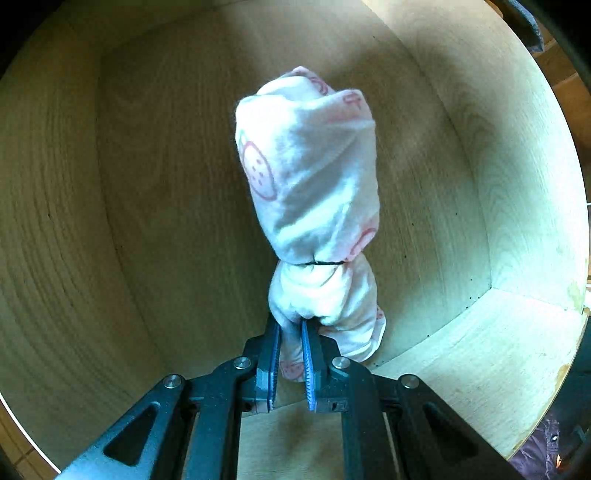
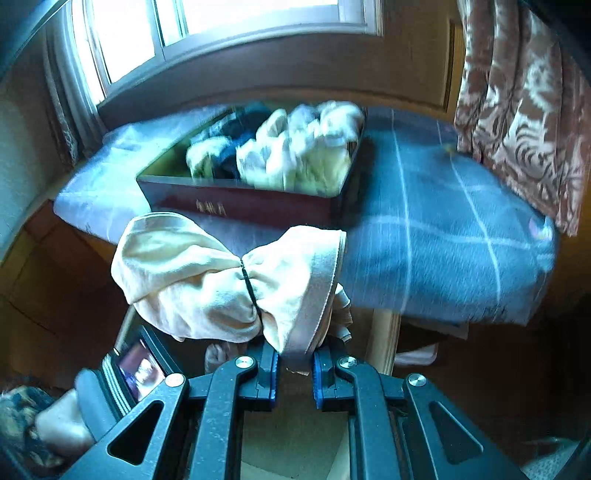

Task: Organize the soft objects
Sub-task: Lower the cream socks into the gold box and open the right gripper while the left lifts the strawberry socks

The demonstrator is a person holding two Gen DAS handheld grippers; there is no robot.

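Observation:
In the left wrist view a white cloth roll with pink print (image 1: 310, 177), tied by a thin black band, hangs inside a pale wooden box (image 1: 166, 177). My left gripper (image 1: 291, 328) points down into the box and is shut on the roll's near end. In the right wrist view a cream cloth bundle (image 2: 207, 280), cinched in the middle by a black band, sticks out to the left of my right gripper (image 2: 295, 354), which is shut on its banded end. Behind it a dark red tray (image 2: 243, 203) holds several rolled white, cream and dark cloths.
The red tray rests on a blue checked blanket (image 2: 443, 236) over a bench under a window (image 2: 221, 29). A patterned curtain (image 2: 524, 103) hangs at the right. A phone (image 2: 140, 369) held by a hand sits at lower left. The box's bare walls (image 1: 517, 155) surround the roll.

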